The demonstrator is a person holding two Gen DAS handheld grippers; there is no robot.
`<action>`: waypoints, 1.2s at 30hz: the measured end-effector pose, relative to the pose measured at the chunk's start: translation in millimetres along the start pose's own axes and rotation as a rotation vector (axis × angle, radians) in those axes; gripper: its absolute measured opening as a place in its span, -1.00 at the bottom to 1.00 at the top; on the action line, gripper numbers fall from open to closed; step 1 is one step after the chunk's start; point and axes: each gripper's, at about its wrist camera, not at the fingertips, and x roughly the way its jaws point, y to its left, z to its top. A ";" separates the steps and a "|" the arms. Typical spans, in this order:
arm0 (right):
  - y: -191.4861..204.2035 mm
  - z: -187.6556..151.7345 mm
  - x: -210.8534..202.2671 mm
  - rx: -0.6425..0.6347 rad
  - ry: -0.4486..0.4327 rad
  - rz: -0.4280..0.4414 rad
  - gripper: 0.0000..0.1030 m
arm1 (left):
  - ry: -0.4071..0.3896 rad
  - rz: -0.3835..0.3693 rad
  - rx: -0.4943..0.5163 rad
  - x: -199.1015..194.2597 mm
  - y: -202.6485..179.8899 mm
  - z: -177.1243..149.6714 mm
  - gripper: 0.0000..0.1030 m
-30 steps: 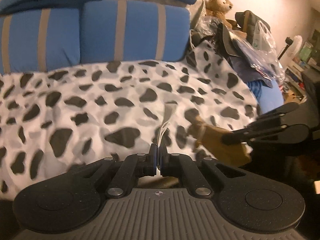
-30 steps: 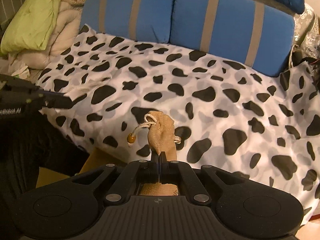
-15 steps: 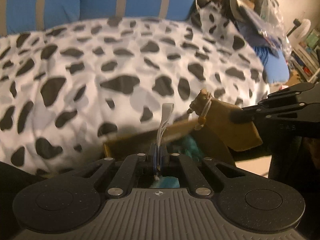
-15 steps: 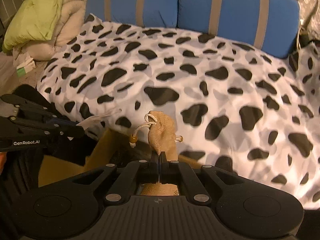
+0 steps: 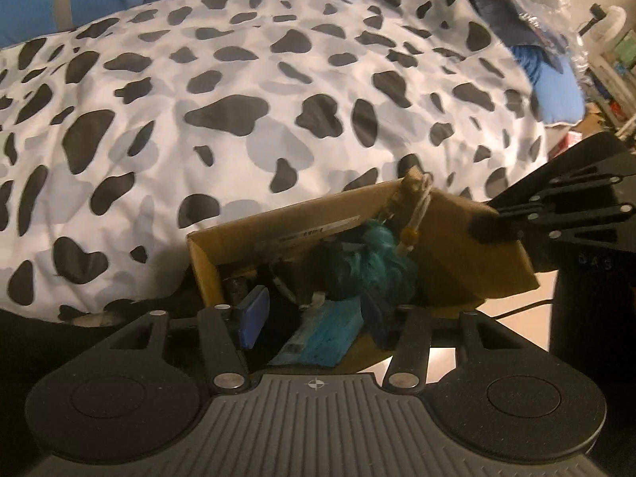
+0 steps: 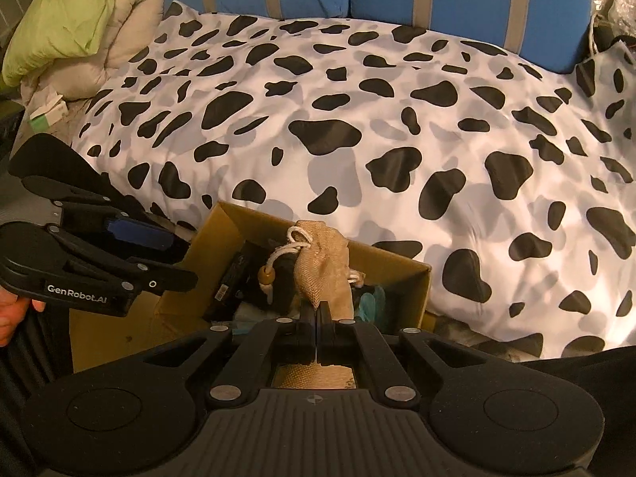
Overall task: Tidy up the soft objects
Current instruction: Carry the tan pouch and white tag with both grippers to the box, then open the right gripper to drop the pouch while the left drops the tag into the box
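A cardboard box [image 5: 206,266] stands at the foot of the cow-print bed [image 5: 238,91]; it also shows in the right wrist view [image 6: 413,278]. Inside lie a teal fluffy thing [image 5: 369,266], a light blue flat item [image 5: 322,334] and dark items. My left gripper [image 5: 318,310] is open and empty just over the box; it shows in the right wrist view [image 6: 175,258]. My right gripper [image 6: 317,310] is shut on a burlap drawstring pouch [image 6: 322,270], held above the box. The pouch [image 5: 469,246] and right gripper [image 5: 493,226] show at right in the left wrist view.
Blue striped cushions [image 6: 457,4] line the back of the bed. A green and beige bundle of bedding [image 6: 67,28] lies at the far left. Bags and clutter [image 5: 536,4] sit at the bed's right end. A bare floor [image 5: 528,302] shows beside the box.
My left gripper has opened and the white strip it held is gone from its jaws. Both grippers have come back from the bed to over the box, the right one still holding the pouch.
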 end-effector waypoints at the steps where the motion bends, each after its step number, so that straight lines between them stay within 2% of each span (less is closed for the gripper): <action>1: 0.2 -0.1 0.1 0.000 0.000 0.001 -0.94 | 0.004 0.015 0.000 0.0 -0.7 -0.1 -0.02; 5: 2.5 3.2 1.0 -0.009 -0.004 0.003 -0.94 | 0.025 0.035 0.003 1.1 -2.1 0.2 -0.02; 11: 7.3 15.5 -5.9 -0.037 -0.029 -0.005 -0.94 | 0.011 0.047 0.013 -4.4 -2.7 2.4 -0.01; 16: 17.3 19.8 4.0 -0.069 -0.002 0.042 -0.90 | 0.002 0.059 0.011 -9.4 -2.9 0.9 -0.01; 17: 19.5 19.8 8.9 -0.075 0.015 0.046 -0.77 | 0.001 0.068 0.011 -10.4 -2.9 0.0 0.01; 18: 21.6 18.9 15.3 -0.077 0.042 0.037 -0.41 | 0.001 0.079 0.010 -11.4 -2.8 -0.8 0.04; 19: 22.5 17.0 19.4 -0.079 0.061 0.026 -0.14 | -0.001 0.091 0.008 -12.4 -2.5 -1.7 0.16; 20: 24.0 14.7 22.4 -0.082 0.071 0.009 0.37 | -0.002 0.099 0.007 -13.3 -2.1 -2.7 0.19; 21: 25.2 11.9 22.8 -0.086 0.066 -0.008 0.63 | -0.001 0.106 0.003 -13.8 -0.6 -4.1 0.19; 23: 25.5 8.1 22.3 -0.087 0.067 -0.012 0.70 | 0.004 0.130 -0.012 -13.3 2.6 -5.9 0.19; 26: 22.5 3.9 21.0 -0.048 0.077 -0.056 0.91 | 0.009 0.147 -0.042 -13.1 6.1 -8.4 0.19; 28: 19.8 2.0 20.8 -0.009 0.081 -0.087 0.94 | 0.004 0.153 -0.062 -14.2 5.9 -10.0 0.22; 31: 16.1 -5.2 22.0 0.059 0.097 -0.141 1.00 | -0.006 0.178 -0.085 -15.1 4.7 -14.6 0.80; 32: 15.3 -8.2 22.3 0.076 0.103 -0.149 1.00 | -0.005 0.190 -0.095 -14.6 4.9 -16.4 0.90; 36: 16.3 -17.1 24.7 0.113 0.120 -0.189 1.00 | 0.036 0.192 -0.143 -8.6 8.5 -23.8 1.00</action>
